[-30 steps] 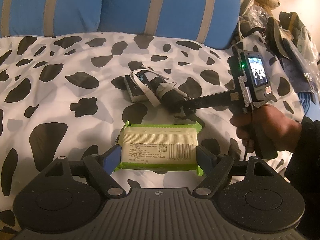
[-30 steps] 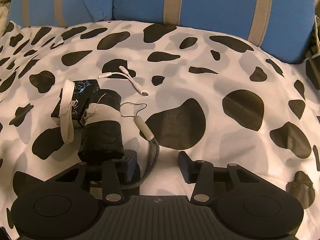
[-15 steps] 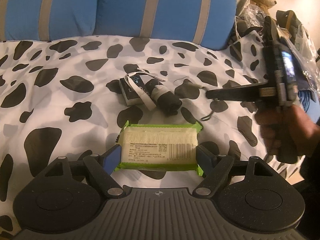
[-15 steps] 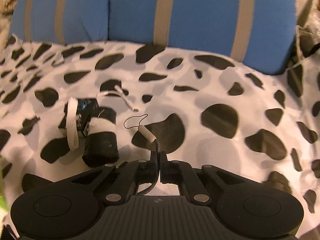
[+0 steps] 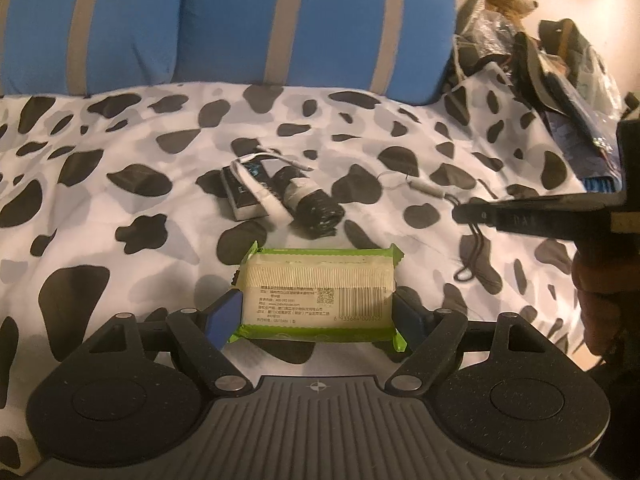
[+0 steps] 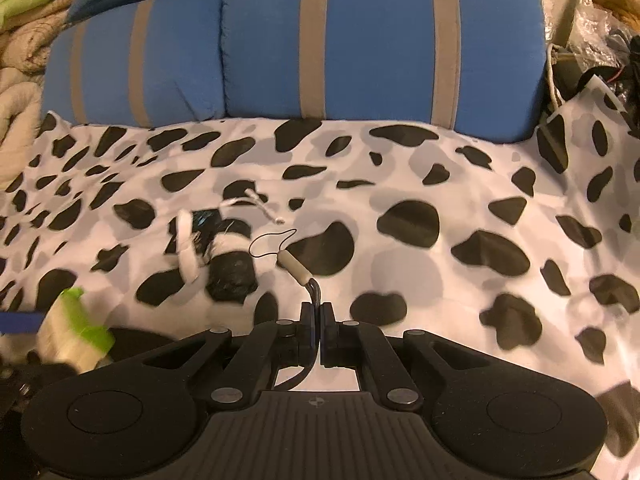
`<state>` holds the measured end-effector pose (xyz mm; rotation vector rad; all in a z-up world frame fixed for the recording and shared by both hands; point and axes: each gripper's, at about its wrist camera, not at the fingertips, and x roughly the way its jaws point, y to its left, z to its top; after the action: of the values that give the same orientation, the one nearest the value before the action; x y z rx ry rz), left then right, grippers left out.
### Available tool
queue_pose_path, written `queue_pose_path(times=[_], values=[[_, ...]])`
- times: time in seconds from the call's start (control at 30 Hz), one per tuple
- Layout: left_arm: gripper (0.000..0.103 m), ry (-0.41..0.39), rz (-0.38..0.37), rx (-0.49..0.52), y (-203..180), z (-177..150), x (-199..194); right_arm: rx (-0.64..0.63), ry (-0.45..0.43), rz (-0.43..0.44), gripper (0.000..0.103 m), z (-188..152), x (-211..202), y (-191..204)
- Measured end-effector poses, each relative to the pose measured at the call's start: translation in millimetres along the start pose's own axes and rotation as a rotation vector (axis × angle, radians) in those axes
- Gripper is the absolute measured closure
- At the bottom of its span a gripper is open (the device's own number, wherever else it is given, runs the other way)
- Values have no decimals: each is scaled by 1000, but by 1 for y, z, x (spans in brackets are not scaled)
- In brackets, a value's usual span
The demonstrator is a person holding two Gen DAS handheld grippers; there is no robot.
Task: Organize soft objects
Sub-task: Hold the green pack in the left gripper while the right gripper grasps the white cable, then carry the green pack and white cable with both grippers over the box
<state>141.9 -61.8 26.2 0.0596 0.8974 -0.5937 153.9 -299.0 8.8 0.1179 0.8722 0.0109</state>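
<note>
Between right tool [image 6: 319, 312] pads: lanyard cord [image 6: 314, 292], pinched.

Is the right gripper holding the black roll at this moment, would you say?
No, the right gripper is shut on the lanyard cord; the black roll lies apart.

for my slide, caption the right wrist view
Right claw shut on a grey lanyard cord above the cow-print bedspread, black roll to its left.
</note>
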Motion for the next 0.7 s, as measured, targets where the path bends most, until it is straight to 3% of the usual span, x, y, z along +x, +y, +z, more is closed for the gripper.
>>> queue_pose_path(times=[0.3, 0.7], values=[[24, -37, 21, 40, -6, -12, -18, -26, 8, 25, 99, -35, -38, 19], [24, -14, 36, 92, -20, -53, -44, -9, 37, 68, 99, -75, -73, 33]])
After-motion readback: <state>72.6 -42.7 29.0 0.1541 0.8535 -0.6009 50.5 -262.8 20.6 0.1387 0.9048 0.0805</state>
